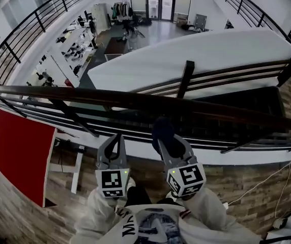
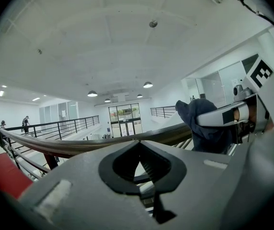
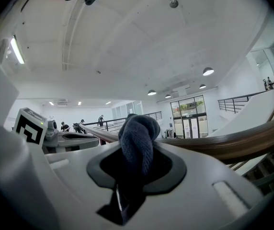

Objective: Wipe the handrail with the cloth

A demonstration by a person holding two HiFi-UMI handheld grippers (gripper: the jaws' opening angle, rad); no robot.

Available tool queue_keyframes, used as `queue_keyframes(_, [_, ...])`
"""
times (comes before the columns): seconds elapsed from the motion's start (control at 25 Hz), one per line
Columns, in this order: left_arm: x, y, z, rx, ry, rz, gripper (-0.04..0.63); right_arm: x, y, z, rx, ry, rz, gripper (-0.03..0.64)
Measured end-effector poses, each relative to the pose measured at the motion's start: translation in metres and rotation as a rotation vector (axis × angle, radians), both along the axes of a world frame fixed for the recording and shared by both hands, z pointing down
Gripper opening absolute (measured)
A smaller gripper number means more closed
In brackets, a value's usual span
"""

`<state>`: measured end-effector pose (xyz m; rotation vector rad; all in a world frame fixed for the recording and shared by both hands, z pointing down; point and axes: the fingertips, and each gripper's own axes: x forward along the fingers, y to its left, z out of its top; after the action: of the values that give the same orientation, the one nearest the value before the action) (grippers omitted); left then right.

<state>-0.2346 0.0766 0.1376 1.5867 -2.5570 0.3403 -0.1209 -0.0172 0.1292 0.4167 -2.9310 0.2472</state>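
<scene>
Left gripper (image 1: pixel 116 140): jaws closed, nothing between them. Held just short of handrail (image 1: pixel 135 99), probably idle while the other gripper works.
Right gripper (image 1: pixel 170 145): jaws clamped on dark blue cloth (image 1: pixel 162 128). Bunched wad protrudes past tips, likely so fabric rather than plastic meets wood.
Cloth near rail's near edge; contact not resolvable.
Head view alone gives rail's full run and drop beyond.
Right gripper view alone shows cloth pinched deep between jaws.
Left gripper view confirms empty closure.

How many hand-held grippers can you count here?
2. The left hand-held gripper is at the head view's lower centre-left, shut and empty. The right hand-held gripper is beside it, holding the cloth by the handrail.
</scene>
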Motion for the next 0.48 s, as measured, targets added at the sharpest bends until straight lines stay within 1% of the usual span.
queue_keyframes(0.16, [-0.055,0.029,0.004,0.003,-0.004,-0.025,0.003,-0.063,0.033,0.003,0.009,0.002,-0.059,0.092])
queue_keyframes(0.48, [-0.175,0.092,0.013,-0.012,0.005,-0.128,0.002,-0.191,0.094,0.012,0.014,0.019,-0.161,0.092])
